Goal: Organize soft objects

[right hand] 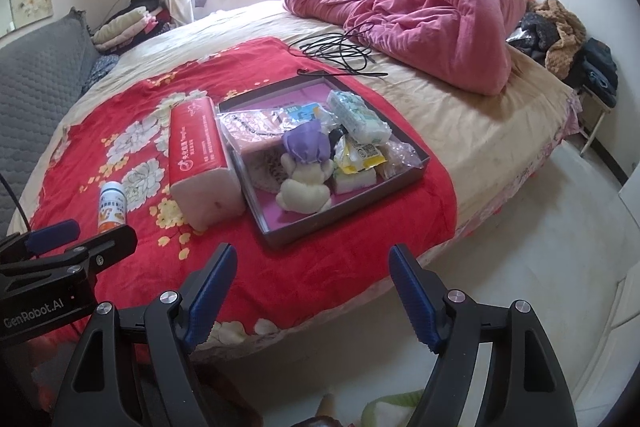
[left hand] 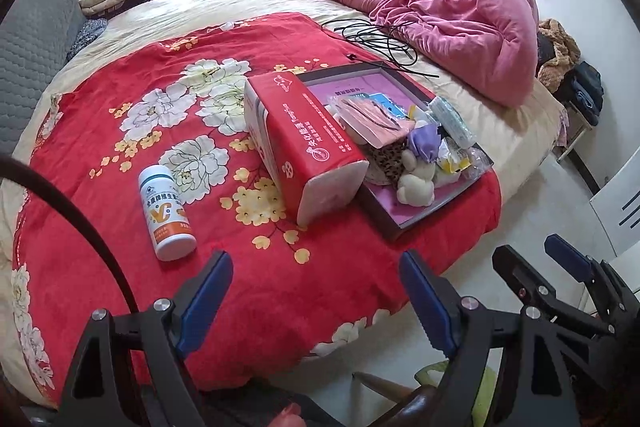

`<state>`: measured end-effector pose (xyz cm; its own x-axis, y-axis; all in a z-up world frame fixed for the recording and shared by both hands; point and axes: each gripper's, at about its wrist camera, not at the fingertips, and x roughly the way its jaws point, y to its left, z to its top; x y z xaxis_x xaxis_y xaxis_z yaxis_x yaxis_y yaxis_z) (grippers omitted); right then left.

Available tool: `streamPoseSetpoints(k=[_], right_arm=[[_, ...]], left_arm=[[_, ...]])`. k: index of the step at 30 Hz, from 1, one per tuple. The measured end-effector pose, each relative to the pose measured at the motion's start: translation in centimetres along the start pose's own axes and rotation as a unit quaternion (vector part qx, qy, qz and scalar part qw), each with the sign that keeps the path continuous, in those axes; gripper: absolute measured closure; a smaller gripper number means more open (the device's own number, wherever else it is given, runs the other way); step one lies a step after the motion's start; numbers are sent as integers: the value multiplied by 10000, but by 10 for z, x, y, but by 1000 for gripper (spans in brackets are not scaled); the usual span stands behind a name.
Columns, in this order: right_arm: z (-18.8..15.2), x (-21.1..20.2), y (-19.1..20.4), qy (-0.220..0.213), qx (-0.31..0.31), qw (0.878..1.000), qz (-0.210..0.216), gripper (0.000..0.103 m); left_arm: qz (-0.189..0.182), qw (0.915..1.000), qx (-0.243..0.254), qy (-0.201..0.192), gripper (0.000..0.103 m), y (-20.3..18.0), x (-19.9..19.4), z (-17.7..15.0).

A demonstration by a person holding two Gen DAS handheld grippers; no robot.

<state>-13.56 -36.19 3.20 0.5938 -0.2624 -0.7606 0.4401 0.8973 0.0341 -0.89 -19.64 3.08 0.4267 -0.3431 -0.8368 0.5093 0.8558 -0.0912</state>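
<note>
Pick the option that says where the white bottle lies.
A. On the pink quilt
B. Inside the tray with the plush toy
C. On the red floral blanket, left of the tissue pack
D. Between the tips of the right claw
C: the bottle lies on its side on the red blanket, left of the tissue pack, outside the tray.

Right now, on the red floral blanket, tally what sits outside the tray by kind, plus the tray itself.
Tissue pack: 1
White bottle: 1
Tray: 1
Total: 3
</note>
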Motion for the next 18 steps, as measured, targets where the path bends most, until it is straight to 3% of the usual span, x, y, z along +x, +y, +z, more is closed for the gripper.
streamPoseSetpoints(k=[18], right_arm=[[0, -2, -3, 27, -3, 10000, -40, 24]], left_arm=[[87, 9999, 97, 105, 18, -5, 1, -6]])
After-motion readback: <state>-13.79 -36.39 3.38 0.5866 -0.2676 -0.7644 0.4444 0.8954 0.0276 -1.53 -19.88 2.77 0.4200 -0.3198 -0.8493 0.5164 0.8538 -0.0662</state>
